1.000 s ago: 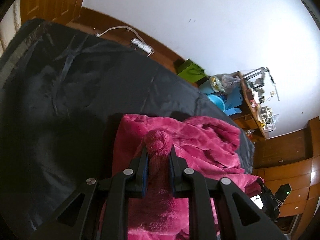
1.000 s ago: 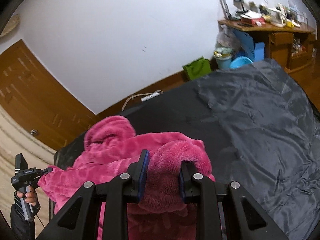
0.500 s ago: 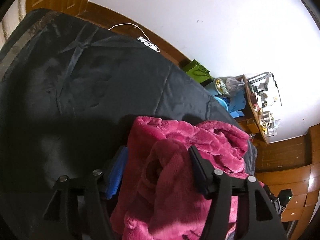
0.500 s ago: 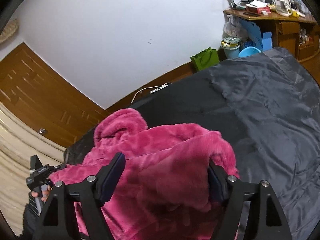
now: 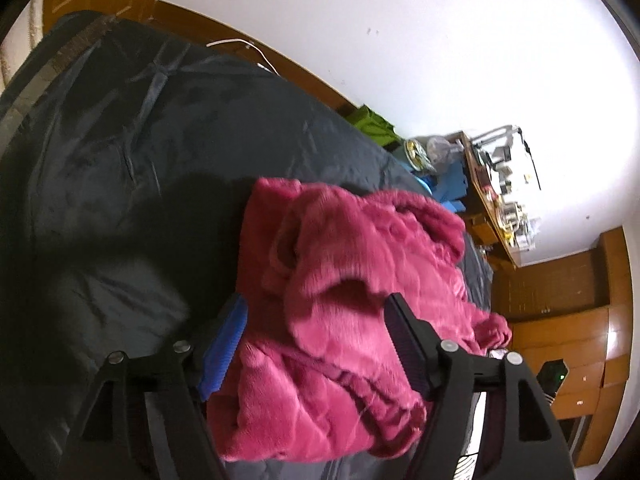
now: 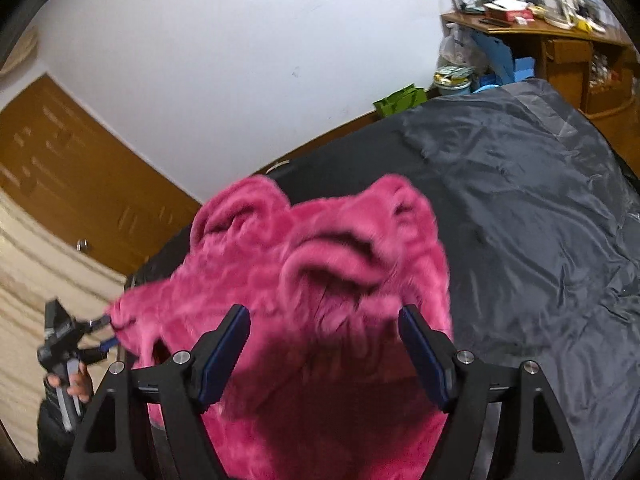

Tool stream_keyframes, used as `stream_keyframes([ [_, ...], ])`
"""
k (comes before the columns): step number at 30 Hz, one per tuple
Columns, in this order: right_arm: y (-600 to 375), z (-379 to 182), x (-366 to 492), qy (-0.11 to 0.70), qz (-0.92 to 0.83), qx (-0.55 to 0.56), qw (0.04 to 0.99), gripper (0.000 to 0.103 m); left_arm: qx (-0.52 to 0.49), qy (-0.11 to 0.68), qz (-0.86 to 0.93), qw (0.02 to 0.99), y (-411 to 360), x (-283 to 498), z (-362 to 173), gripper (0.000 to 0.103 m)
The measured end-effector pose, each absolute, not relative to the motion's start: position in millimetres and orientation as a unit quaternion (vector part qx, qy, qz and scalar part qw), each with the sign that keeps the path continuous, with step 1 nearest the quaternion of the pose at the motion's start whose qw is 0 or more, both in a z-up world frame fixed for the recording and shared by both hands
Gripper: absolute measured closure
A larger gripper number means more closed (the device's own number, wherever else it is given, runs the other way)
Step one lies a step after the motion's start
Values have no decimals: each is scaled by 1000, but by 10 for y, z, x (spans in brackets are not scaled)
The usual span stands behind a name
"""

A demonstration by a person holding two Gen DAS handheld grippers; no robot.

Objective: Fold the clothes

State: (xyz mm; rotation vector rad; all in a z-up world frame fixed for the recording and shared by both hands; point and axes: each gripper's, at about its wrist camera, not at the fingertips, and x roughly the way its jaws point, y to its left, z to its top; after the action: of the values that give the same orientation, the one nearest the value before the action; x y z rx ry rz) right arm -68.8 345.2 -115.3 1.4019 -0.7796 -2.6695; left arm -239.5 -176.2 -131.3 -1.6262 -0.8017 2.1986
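- Your left tongs (image 5: pixel 316 344) stand apart, the blue pad on one side and the dark pad on the other, with the pink fleece garment (image 5: pixel 360 280) lying between and beyond them; neither pad presses the cloth.
- Your right tongs (image 6: pixel 324 344) are likewise spread wide, and the same garment (image 6: pixel 320 272) fills the gap between them without being pinched.
- The garment rests in a bunched heap on the dark bed cover (image 5: pixel 120 160), close to the near edge of the bed; its layers are doubled over, so the heap fits either a fold just laid down or a pile waiting to be gathered.
- Judged from both views, the heap lies straight ahead of each pair of tongs, with its long axis running across from one hand toward the other; neither hand looks clearly nearer.
- The left view shows a flatter lower layer spread beneath a rolled upper flap.
- The right view alone shows your left hand (image 6: pixel 76 384) holding its tool (image 6: pixel 60 332) at the garment's far end, and the broad bare stretch of bed cover (image 6: pixel 540 240) to the right.
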Motion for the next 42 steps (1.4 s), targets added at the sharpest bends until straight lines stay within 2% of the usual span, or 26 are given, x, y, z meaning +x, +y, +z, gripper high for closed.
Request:
stream_keyframes([
  [5, 3119, -1062, -660, -171, -868, 466, 25, 25, -578, -273, 751, 168, -1559, -2419, -1358, 27],
  [8, 3007, -995, -674, -157, -873, 460, 40, 25, -578, -274, 748, 178, -1468, -2483, -1345, 27],
  [14, 2770, -982, -866, -188, -865, 454, 97, 25, -577, -276, 743, 197, -1293, -2613, -1316, 27],
  [18, 2598, -1198, -1062, -215, -842, 476, 137, 25, -576, -278, 739, 210, -1176, -2701, -1297, 26],
  [22, 2647, -1485, -1301, -231, -818, 512, 129, 25, -576, -281, 736, 218, -1085, -2808, -1297, 26],
  [26, 2718, -1540, -1565, -214, -818, 522, 110, 25, -575, -291, 736, 208, -1089, -2985, -1366, 26],
  [36, 2944, -985, -2012, -184, -883, 429, 50, 25, -581, -315, 723, 202, -1132, -3075, -1603, 26],
  [42, 2621, -973, -1883, -131, -879, 454, 68, 25, -576, -328, 721, 203, -1178, -3087, -1643, 26],
])
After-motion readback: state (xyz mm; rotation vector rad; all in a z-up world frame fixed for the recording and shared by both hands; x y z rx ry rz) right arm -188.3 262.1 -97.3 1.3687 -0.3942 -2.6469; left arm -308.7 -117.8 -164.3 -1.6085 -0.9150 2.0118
